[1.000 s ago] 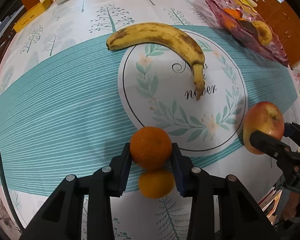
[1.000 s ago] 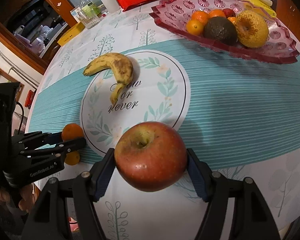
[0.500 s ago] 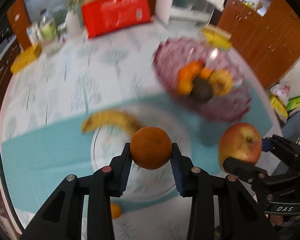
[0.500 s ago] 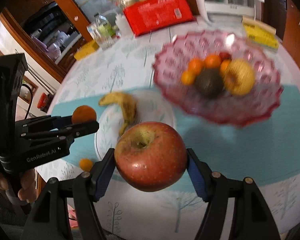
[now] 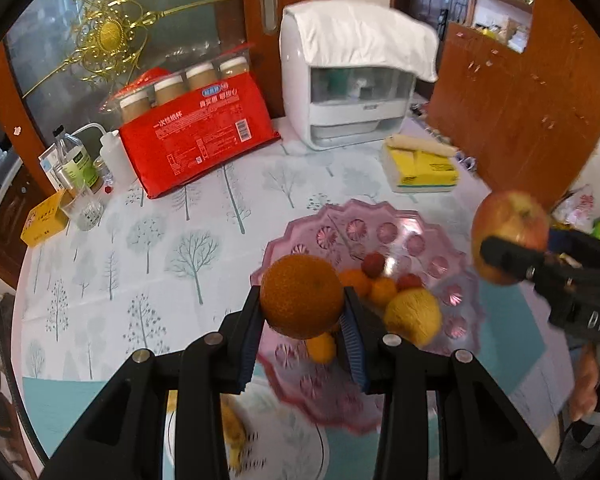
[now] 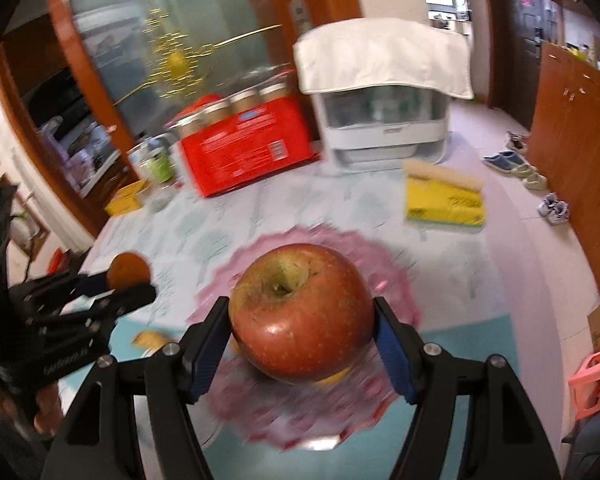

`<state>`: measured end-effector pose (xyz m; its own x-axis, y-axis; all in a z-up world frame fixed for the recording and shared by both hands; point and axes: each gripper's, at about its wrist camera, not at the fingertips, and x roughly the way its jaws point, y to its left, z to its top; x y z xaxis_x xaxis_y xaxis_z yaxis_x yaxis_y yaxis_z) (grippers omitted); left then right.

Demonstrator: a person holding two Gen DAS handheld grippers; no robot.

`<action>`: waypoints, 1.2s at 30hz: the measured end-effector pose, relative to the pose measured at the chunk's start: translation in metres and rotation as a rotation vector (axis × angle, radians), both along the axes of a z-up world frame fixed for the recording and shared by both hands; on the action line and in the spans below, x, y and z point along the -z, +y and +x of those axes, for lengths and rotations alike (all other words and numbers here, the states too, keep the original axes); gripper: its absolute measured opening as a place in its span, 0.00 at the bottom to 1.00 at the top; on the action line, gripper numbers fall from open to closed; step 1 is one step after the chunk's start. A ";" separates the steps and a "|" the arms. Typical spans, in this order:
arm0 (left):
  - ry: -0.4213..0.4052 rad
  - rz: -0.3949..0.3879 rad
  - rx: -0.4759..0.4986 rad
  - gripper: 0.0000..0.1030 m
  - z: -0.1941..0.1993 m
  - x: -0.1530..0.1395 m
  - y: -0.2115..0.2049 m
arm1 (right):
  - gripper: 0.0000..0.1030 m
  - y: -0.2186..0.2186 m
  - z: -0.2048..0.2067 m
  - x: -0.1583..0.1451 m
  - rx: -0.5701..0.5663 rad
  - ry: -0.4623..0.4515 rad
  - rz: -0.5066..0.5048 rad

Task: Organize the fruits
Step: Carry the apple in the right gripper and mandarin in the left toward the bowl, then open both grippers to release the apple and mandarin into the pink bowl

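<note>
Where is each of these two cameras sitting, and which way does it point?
Left wrist: rides the left gripper, looking down past its orange at the pink bowl; the right gripper shows.
Right wrist: rides the right gripper, looking past its apple at the bowl; the left gripper shows.
Shared: bowl, red package, white appliance.

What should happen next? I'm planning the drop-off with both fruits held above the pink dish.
Probably lower the left tongs and set the orange into the pink dish. The orange is clamped over the dish's near side, beside the fruit already there, while the apple hangs in the right tongs.
</note>
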<state>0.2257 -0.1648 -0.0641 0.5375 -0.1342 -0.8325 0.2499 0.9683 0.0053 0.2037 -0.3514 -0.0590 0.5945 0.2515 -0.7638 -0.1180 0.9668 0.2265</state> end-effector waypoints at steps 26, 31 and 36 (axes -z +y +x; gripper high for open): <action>0.184 0.130 -0.063 0.67 0.086 0.126 -0.049 | 0.68 -0.003 0.078 0.120 -0.054 0.197 0.006; 0.174 0.114 -0.064 0.69 0.080 0.117 -0.045 | 0.68 -0.001 0.072 0.102 -0.064 0.127 0.013; 0.163 0.095 -0.067 0.71 0.071 0.107 -0.040 | 0.68 0.006 0.066 0.088 -0.084 0.105 0.018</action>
<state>0.2962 -0.2045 -0.1708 0.3993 -0.0194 -0.9166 0.1903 0.9798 0.0622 0.2694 -0.3451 -0.1475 0.4876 0.3110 -0.8158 -0.1726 0.9503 0.2591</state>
